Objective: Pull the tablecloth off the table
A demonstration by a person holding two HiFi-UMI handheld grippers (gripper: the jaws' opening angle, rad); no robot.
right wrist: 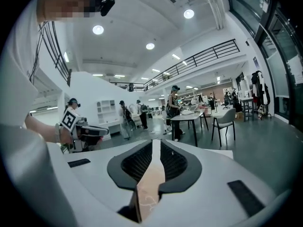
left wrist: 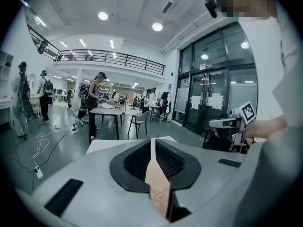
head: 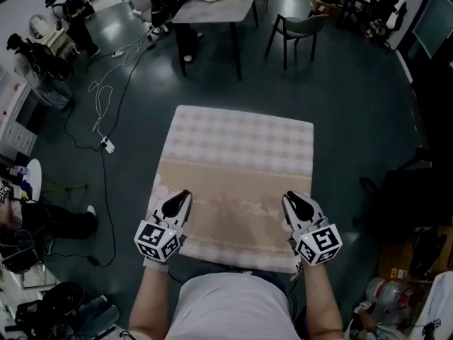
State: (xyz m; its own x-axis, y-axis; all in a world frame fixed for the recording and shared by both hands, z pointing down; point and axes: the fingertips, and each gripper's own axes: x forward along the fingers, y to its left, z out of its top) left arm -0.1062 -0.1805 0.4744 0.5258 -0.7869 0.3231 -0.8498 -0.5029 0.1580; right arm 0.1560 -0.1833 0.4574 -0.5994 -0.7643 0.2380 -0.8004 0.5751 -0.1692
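Firmly, my left hand-held gripper and right hand-held gripper pinch the near hem of the beige checked fabric tablecloth, which stretches toward 12 o'clock.

A checked beige tablecloth lies spread flat, covering the whole tabletop.

1. Dark grey-green floor, with a white power strip and loose cables lying at the left
2. A grey table stands well back, a dark chair just beside it
3. Dark-framed glass doors line one wall
4. Round ceiling lights glow above a railed balcony
5. White shelves stand against a far white wall
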